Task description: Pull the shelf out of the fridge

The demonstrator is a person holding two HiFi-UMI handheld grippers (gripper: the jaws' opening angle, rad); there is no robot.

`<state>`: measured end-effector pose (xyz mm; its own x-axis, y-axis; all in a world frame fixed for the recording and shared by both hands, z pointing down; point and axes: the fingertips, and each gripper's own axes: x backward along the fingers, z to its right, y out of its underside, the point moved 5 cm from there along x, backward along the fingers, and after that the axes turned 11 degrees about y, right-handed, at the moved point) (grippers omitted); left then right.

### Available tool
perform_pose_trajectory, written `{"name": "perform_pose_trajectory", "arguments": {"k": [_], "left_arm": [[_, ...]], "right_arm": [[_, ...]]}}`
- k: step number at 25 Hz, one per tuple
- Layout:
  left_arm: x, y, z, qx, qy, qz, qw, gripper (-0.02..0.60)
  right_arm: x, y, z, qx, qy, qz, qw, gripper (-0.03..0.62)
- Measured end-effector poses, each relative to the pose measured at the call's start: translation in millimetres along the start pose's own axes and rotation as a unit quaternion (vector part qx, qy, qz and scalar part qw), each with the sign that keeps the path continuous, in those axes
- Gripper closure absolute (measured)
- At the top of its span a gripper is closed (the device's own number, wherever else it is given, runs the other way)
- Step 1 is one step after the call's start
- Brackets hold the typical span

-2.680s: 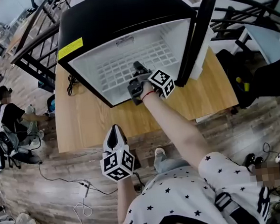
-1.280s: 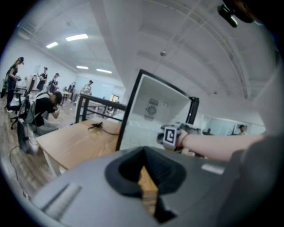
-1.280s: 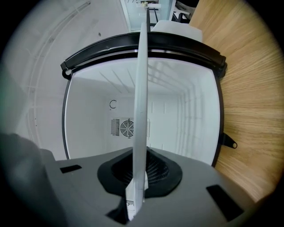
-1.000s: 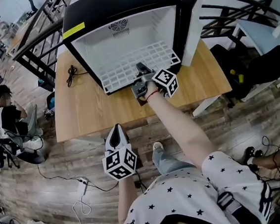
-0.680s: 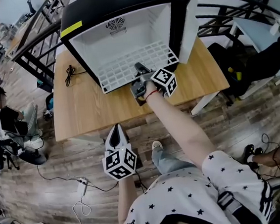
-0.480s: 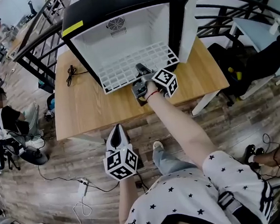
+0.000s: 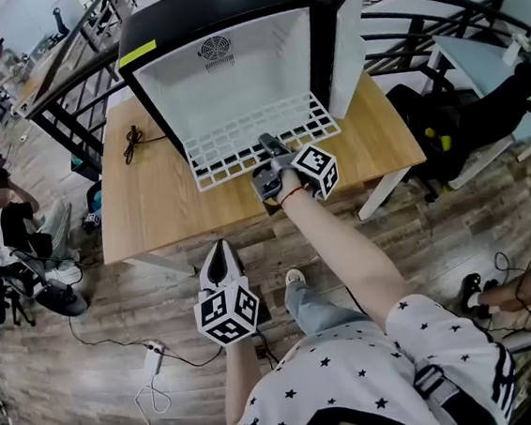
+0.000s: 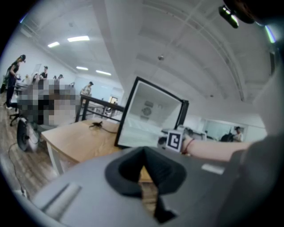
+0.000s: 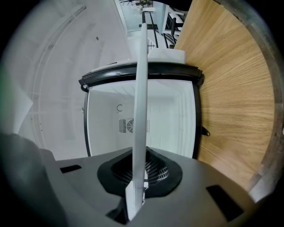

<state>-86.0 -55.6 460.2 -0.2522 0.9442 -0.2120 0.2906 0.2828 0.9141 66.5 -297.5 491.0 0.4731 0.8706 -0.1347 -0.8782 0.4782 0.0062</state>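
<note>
Though the fridge (image 7: 228, 32) stands open on the counter (image 7: 152, 209) in the head view, the white wire shelf (image 7: 239, 139) is only partly out: its front edge juts past the fridge's mouth while its back part lies inside. The right gripper (image 7: 269, 146) sits at that front edge, near its middle. The left gripper (image 7: 219, 255) hangs low, off the counter and well apart from the fridge.

In the left gripper view, its jaws are pressed together with nothing between them.

In the right gripper view, the shelf runs edge-on as 1 white strip between the 2 jaws, which are clamped on it, with the fridge's white interior behind.

The pull looks to be midway. The next move, I judge, calls for a straight, level draw toward the person until the back edge clears, perhaps with the left gripper's support.
</note>
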Motion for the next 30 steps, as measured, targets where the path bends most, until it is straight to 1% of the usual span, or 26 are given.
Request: {"name": "perform_pose_trajectory", "arguments": {"k": [7,13,16,22,30], "left_arm": [[14,5,10,-0.007,0.002,-0.002,1.0,0.574],[15,6,17,0.0,0.001,0.015,0.9999,0.574],[19,9,26,0.003,0.003,0.017,0.9998,0.574],[32,10,41,0.004,0.012,0.021,0.9997,0.574],[53,24,52,0.009,0.012,0.025,0.9996,0.574]], "right_arm": [[43,6,0,0.034,-0.016,-0.02,0.999,0.556],[84,4,1,0.051,-0.031,-0.019,0.998,0.556],[106,0,2,0.062,-0.031,-0.014,0.997,0.556],[144,3,3,0.064,-0.036,-0.012,0.997,0.556],[200,11,26,0.065,-0.028,-0.025,0.997,0.556]]}}
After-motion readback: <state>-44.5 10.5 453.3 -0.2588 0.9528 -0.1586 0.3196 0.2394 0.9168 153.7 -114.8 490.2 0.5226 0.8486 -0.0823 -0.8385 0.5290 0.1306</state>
